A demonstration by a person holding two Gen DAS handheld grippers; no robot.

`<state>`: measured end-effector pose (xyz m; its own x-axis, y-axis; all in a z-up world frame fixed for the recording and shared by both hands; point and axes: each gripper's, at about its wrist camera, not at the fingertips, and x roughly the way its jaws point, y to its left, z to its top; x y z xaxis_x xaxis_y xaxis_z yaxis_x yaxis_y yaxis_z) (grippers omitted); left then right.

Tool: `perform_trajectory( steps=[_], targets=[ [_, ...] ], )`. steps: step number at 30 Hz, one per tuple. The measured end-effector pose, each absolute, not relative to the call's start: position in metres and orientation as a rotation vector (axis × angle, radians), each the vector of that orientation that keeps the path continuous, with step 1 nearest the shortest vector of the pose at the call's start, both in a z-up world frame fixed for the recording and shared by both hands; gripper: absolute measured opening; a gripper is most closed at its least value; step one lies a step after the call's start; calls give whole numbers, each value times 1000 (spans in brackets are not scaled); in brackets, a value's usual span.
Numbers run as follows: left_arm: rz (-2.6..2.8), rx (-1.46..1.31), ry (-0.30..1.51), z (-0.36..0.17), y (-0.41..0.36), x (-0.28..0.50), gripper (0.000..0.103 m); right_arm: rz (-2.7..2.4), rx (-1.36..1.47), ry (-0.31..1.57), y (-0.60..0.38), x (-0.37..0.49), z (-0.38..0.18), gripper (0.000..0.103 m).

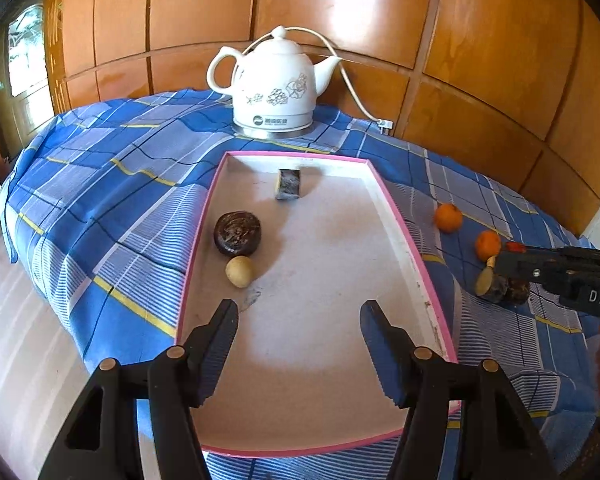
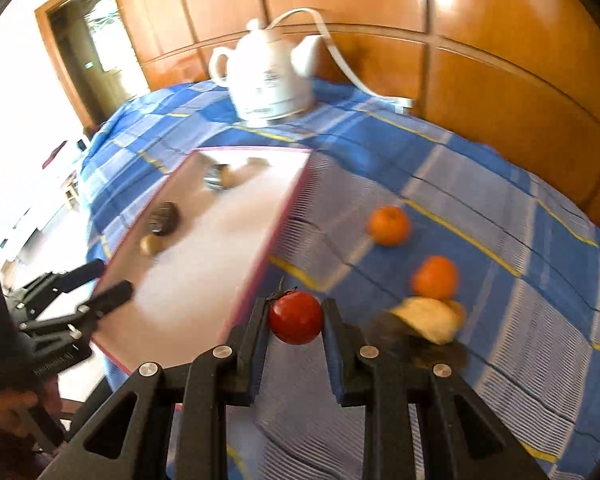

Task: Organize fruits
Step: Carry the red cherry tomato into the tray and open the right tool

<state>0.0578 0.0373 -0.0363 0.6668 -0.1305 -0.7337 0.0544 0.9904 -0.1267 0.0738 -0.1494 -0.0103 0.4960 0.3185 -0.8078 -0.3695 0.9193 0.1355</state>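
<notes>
Right gripper (image 2: 296, 318) clamping narrow on a small red fruit (image 2: 295, 317), pads pressing both flanks, stem pointing up and to the left; fruit riding clear above the blue checked cloth (image 2: 500, 216), just beside the pink rim of the tray (image 2: 288, 204). Left gripper (image 1: 298, 320) standing about half open with nothing between the jaws, hanging over the near end of the same tray.

Lying just right of the held fruit on the cloth: a dark, cut piece with a pale face (image 2: 428, 318), identity not clear. Sitting beyond it, still outside the tray: a near orange (image 2: 436, 278) and a far orange (image 2: 389, 225), well apart from each other.

Already resting inside the tray, along its left side: a pale round fruit (image 1: 240, 271), touching or nearly touching a dark round fruit (image 1: 237, 233), and at the far end a small dark block (image 1: 288, 185). Standing past the tray against the wood panelling: a white kettle (image 1: 274, 84).

Judging the step in hand: carrying the red fruit over the rim. Advising keeping pressure light to avoid bruising, clearing the rim fully, lowering onto the bare middle of the tray away from the left gripper, and releasing only once seated, since a round fruit risks rolling.
</notes>
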Motion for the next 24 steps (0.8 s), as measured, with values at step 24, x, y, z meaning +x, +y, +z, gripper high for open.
perform_trajectory(
  steps=[24],
  targets=[
    [-47,-129,846,-44,64,56,65,444,-14,1013,-65,126,-41,33]
  ],
)
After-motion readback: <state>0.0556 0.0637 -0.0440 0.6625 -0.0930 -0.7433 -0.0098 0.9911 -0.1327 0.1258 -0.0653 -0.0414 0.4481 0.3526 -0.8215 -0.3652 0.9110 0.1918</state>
